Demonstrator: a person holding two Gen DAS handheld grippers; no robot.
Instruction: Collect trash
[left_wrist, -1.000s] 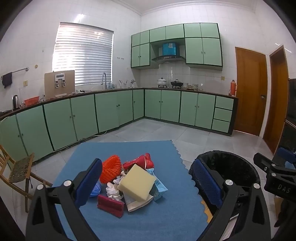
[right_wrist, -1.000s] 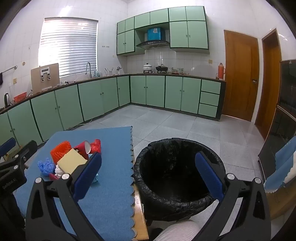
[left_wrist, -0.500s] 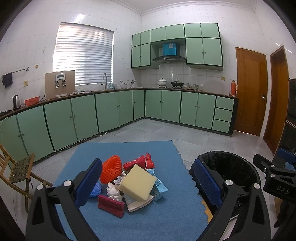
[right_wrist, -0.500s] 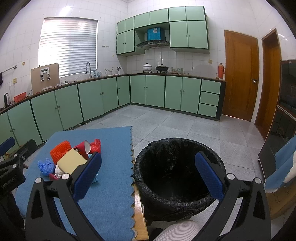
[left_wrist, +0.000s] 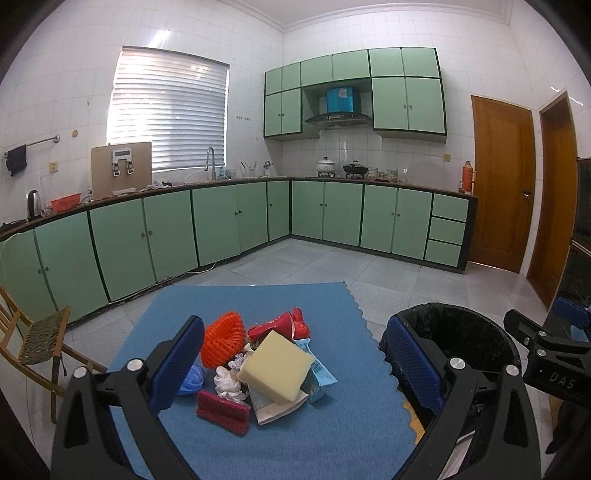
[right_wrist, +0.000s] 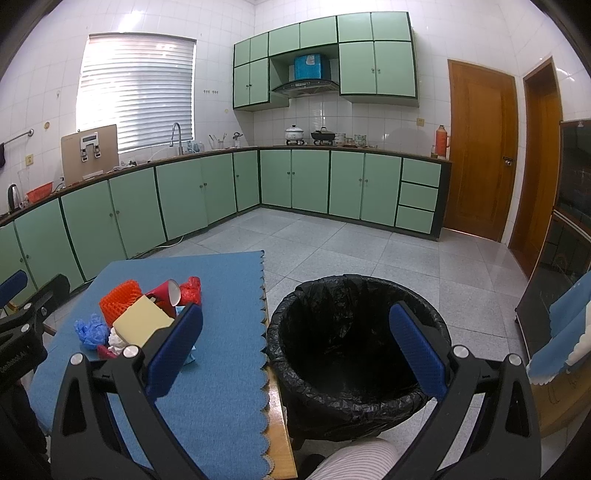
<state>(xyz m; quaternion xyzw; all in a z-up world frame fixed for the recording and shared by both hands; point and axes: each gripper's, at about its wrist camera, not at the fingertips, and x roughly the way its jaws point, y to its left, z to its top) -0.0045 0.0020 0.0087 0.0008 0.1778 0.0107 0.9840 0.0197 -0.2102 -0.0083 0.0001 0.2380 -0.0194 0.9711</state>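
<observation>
Blue mat (left_wrist: 332, 435) on the counter carries the trash pile (left_wrist: 258, 362); the black-lined bin (right_wrist: 354, 350) stands just beside its edge. Left gripper (left_wrist: 295, 365) and right gripper (right_wrist: 295, 343): fingers spread wide, holding nothing.

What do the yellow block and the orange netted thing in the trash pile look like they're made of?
Yellow block: probably sponge foam, with a matte, dull, glare-free surface. Orange netted thing: likely foam fruit netting, with an open diamond mesh curled into a sleeve; it could be soft plastic.
</observation>
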